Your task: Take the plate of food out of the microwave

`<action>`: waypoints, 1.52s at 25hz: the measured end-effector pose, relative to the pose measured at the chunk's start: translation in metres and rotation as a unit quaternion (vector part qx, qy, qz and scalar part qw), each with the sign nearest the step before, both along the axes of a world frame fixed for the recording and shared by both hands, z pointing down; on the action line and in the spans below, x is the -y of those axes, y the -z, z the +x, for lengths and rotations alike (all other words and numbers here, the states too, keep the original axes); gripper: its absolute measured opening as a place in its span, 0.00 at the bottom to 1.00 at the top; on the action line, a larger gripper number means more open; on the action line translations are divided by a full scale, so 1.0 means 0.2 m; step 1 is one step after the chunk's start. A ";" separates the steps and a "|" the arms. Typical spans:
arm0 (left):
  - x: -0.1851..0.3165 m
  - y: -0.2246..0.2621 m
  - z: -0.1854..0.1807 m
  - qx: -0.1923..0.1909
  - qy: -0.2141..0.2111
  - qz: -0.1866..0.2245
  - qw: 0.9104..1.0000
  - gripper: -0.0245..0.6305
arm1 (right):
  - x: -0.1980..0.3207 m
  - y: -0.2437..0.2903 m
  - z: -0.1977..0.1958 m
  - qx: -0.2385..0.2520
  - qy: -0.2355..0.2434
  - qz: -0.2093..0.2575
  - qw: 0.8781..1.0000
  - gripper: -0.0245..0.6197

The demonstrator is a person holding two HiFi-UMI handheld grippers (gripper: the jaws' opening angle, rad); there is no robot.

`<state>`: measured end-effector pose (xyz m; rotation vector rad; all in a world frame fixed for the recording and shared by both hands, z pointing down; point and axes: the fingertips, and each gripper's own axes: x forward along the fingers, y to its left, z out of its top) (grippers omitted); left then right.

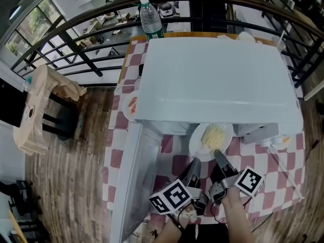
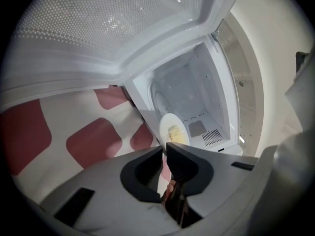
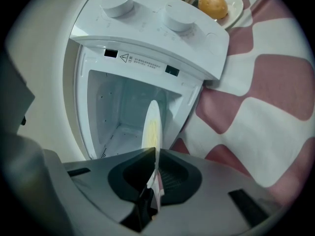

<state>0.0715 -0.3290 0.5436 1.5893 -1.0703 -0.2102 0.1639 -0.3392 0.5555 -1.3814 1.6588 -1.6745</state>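
Note:
A white plate (image 1: 211, 138) with pale yellow food sticks out of the front of the white microwave (image 1: 217, 75), whose door (image 1: 132, 176) hangs open to the left. My right gripper (image 1: 217, 155) is shut on the plate's near rim. In the right gripper view the plate (image 3: 151, 127) stands edge-on between the jaws of the right gripper (image 3: 155, 150), in front of the open cavity (image 3: 118, 117). My left gripper (image 1: 194, 162) hovers just left of the plate; in its own view the left gripper (image 2: 164, 149) has its jaws a slit apart with nothing between them, the plate (image 2: 173, 129) beyond.
The microwave sits on a red-and-white checked cloth (image 1: 283, 171). A water bottle (image 1: 150, 18) stands behind it, and a small dish (image 1: 130, 105) lies at its left. A round yellow-brown food item (image 3: 212, 5) sits on a dish beside the control knobs (image 3: 178, 17). A cloth-draped chair (image 1: 40, 105) stands on the floor at left.

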 end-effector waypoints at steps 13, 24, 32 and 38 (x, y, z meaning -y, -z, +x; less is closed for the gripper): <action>-0.35 0.07 0.01 0.004 0.045 0.010 0.999 0.12 | -0.31 0.06 0.00 0.014 0.041 0.005 0.999 0.07; -0.78 0.11 0.02 0.008 0.090 0.006 0.996 0.12 | -0.70 0.10 0.00 0.020 0.082 0.002 0.996 0.07; -1.07 0.14 0.04 0.009 0.101 -0.001 0.995 0.12 | -0.97 0.12 0.01 0.022 0.092 -0.010 0.995 0.07; -1.19 0.16 0.03 0.010 0.105 0.000 0.994 0.12 | -1.10 0.13 0.00 0.021 0.094 -0.016 0.995 0.08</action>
